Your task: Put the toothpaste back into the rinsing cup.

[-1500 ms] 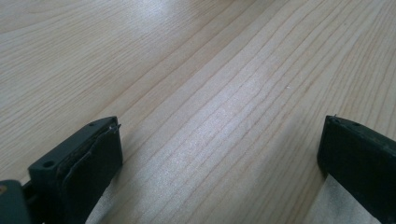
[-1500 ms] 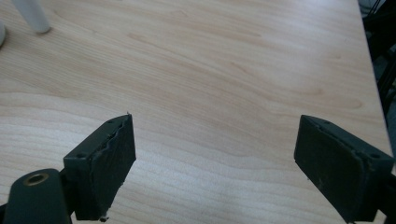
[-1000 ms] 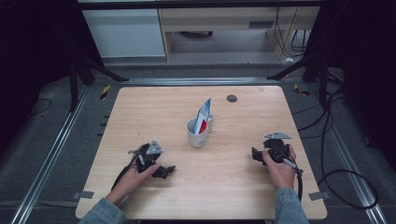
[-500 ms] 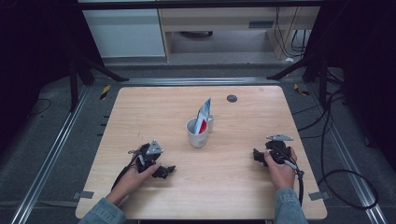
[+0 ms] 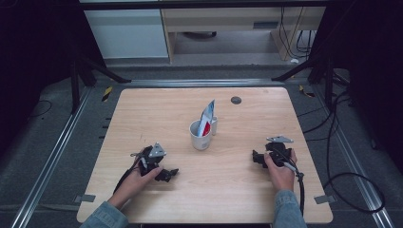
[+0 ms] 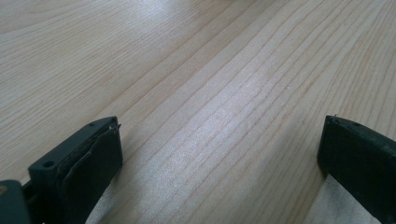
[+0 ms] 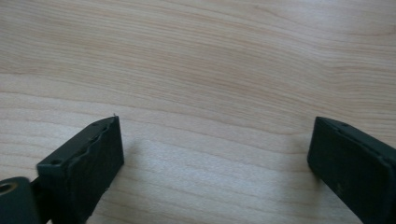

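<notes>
A white mug point(image 5: 200, 135) stands near the middle of the wooden table point(image 5: 142, 114), with a red and white tube point(image 5: 206, 118) leaning out of it. My left gripper point(image 5: 171, 174) rests low on the table at the front left, held by a hand. In the left gripper view its jaws stand wide apart over bare wood, so the left gripper point(image 6: 219, 140) is open. My right gripper point(image 5: 255, 158) sits at the front right, pointing left. Its own view shows the right gripper point(image 7: 215, 140) open, nothing between the jaws.
A small dark round disc point(image 5: 235, 99) lies near the table's far edge. Black cables point(image 5: 332, 156) trail on the floor to the right. Metal rails point(image 5: 57, 156) flank the table, and a cabinet point(image 5: 128, 28) stands beyond it.
The right hand and its gripper have sunk slightly toward the table's front edge. The left gripper has stayed put.
</notes>
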### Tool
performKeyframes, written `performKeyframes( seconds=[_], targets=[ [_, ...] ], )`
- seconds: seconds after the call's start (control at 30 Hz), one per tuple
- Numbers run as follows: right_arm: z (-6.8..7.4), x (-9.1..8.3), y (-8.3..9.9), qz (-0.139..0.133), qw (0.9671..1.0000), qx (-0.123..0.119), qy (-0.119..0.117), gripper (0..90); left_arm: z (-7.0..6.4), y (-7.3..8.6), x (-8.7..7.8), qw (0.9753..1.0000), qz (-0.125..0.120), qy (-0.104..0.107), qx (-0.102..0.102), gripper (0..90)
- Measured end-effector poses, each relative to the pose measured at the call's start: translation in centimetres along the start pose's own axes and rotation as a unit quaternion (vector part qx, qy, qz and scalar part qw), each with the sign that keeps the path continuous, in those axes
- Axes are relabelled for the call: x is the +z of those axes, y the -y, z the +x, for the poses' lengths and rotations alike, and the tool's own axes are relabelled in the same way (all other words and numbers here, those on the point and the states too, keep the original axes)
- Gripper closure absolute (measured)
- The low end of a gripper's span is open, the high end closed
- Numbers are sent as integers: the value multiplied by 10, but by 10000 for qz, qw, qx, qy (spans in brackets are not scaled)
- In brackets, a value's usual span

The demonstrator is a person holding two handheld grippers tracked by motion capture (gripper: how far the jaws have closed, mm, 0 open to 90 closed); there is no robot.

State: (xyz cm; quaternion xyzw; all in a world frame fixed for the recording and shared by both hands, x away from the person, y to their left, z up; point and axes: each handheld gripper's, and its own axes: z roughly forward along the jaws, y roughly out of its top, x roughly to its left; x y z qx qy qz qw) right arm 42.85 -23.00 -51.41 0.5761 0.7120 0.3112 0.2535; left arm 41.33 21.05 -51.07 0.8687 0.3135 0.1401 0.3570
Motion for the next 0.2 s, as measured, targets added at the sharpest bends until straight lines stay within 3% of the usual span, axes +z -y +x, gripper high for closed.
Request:
performKeyframes(
  seconds=[0.2],
  targets=[
    [5, 1, -1, 58, 9998, 163, 120, 11, 0, 0, 0, 10000, -2, 0, 1, 0]
  ],
)
